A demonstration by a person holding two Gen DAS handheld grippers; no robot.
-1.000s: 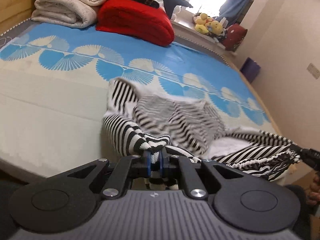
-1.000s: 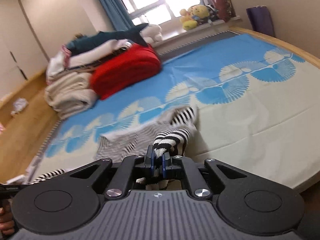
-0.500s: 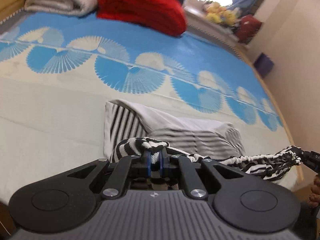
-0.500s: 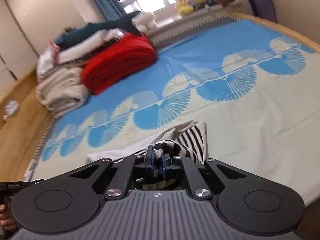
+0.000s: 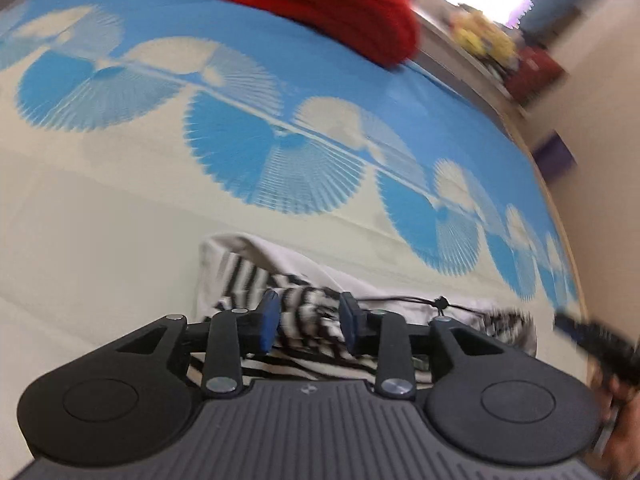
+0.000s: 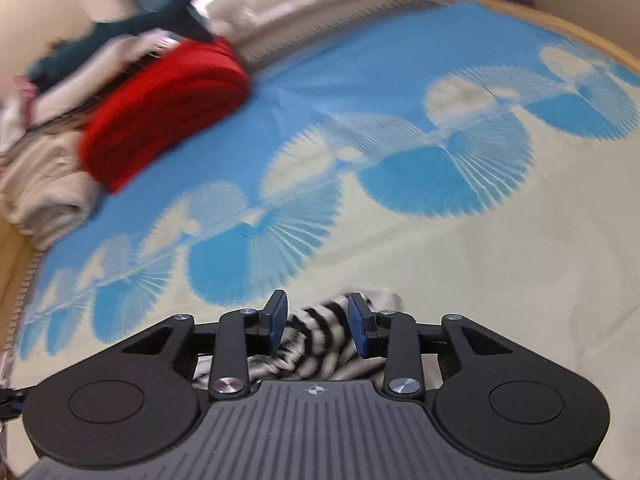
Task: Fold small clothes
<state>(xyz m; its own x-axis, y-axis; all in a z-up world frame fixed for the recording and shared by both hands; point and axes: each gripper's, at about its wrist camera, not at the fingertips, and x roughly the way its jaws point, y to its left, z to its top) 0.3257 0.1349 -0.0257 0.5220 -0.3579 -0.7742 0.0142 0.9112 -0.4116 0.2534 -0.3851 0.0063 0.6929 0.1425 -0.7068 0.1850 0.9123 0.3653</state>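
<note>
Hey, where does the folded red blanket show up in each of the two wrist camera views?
Left wrist view: the red blanket lies at top centre, at the far edge of the blue bedspread.
Right wrist view: the red blanket sits upper left, beside the beige folded bedding.
Shared landmark: the striped garment, between each gripper's fingers at bottom centre.

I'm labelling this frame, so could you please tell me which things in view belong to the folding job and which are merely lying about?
Part of the job:
- striped garment
- left gripper, open
- right gripper, open
- bed, the work surface

Lying about:
- red blanket
- beige blanket
- plush toys
</note>
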